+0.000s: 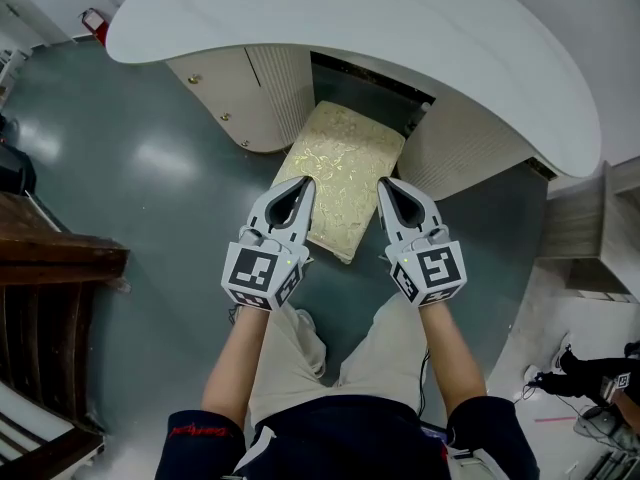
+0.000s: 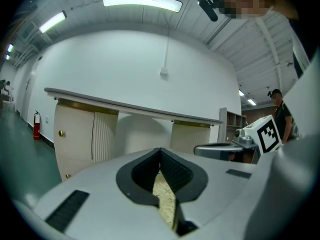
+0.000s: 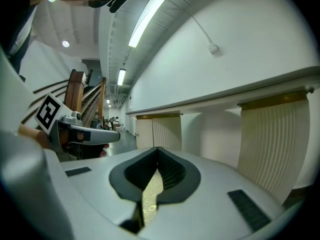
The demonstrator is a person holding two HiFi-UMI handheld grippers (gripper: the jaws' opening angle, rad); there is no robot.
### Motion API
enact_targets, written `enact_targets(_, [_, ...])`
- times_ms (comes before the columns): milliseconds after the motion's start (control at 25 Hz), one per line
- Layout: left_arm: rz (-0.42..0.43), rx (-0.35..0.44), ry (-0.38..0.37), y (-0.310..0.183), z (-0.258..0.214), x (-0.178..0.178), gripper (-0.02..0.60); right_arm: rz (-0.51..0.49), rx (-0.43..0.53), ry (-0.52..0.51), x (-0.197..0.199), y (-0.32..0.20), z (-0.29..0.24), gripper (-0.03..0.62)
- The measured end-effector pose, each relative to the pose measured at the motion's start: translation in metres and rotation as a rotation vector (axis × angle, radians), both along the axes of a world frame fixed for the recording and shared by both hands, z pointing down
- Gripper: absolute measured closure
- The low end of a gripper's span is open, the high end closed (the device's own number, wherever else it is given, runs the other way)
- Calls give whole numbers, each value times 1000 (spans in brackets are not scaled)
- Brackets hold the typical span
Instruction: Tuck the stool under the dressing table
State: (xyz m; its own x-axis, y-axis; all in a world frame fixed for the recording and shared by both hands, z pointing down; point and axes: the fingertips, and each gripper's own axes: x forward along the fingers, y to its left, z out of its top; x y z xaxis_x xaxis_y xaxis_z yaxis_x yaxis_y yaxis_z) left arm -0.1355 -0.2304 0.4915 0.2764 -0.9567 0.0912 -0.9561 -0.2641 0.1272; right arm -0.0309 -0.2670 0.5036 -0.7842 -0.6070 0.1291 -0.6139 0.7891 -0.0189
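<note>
here, seen from above, a person's two hand-held grippers hang over a stool point(image 1: 345, 173) that stands part-way into a dressing table point(image 1: 400, 38). the stool's rectangular cushion is covered in a pale gold brocade with a woven floral figure; its far end sits in the knee gap between the table's two cabinets, while its near end stands out on the floor point(image 1: 150, 188), a smooth grey-green surface with a dull shine. the table's top is a broad, glossy white slab with a rounded, bean-like outline. the left cabinet point(image 1: 240, 98) is cream, with a flat door, small brass knobs and a fluted panel beside it; the right cabinet point(image 1: 465, 143) shows the same fine vertical ribbing. the left gripper point(image 1: 303, 190) and the right gripper point(image 1: 386, 188) are moulded grey plastic with black ridged pads, each ending in a white cube printed with black square markers. both pairs of jaws are pressed together at the tips and clamp nothing; in each gripper view a sliver of gold fabric shows through the narrow slit behind the tips. the left gripper lies over the cushion's left edge, the right over its right edge; whether either touches it cannot be told. dark wooden furniture point(image 1: 50, 258) stands at the left
</note>
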Motion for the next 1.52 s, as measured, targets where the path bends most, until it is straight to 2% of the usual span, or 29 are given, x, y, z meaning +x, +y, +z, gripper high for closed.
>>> enact_targets(520, [-21, 44, -31, 5, 68, 4, 565, -3, 41, 3, 13, -2, 73, 580])
enact_targets(840, [-31, 75, -78, 11, 89, 3, 565, -15, 69, 1, 12, 2, 94, 580])
enact_targets(1120, [7, 98, -85, 16, 99, 18, 565, -10, 80, 7, 21, 11, 107, 580])
enact_targets(1360, [16, 128, -57, 20, 102, 18, 565, -10, 104, 33, 28, 15, 109, 580])
enact_targets(1520, [23, 110, -105, 19, 111, 22, 565, -5, 112, 49, 29, 17, 111, 580])
